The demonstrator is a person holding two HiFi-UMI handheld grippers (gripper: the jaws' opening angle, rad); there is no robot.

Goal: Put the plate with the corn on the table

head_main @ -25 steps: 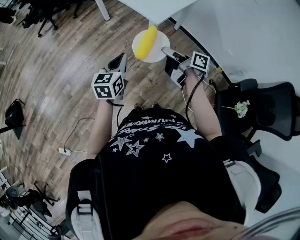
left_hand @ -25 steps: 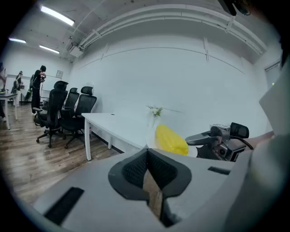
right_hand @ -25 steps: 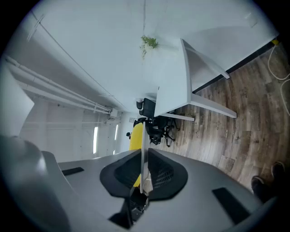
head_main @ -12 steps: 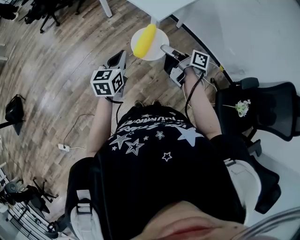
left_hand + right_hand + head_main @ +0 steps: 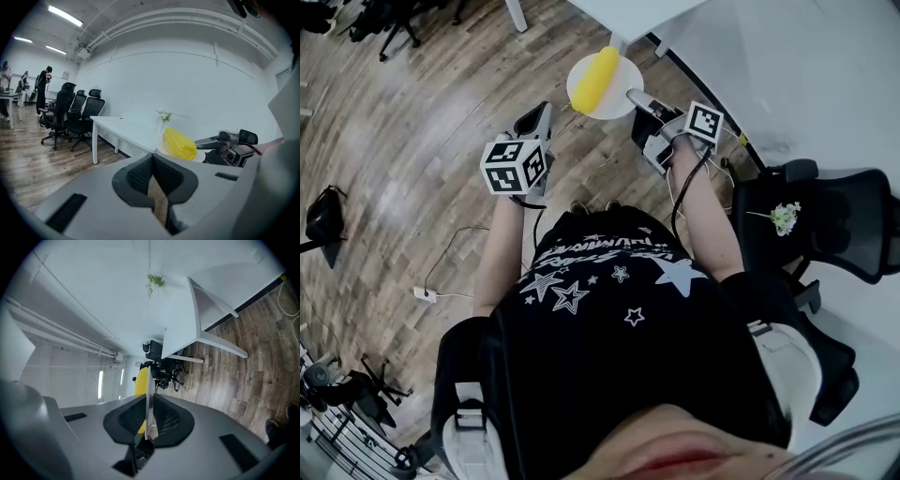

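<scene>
Your right gripper [image 5: 630, 95] pinched the rim of the plate [image 5: 620, 81], corn [image 5: 593, 77] on top, above the floor near the white table [image 5: 623, 17], while your left gripper [image 5: 153, 182] stayed closed and empty.

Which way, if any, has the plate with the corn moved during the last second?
Yes, slightly. Against the black chair, which keeps its place in the head view, the plate with the corn has edged up-frame toward the white table.

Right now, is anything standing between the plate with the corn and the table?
Nothing visible does. The plate, with the corn on it and its rim clamped in the jaws of the right gripper, hangs over the floor just short of the near corner of the white table.
</scene>
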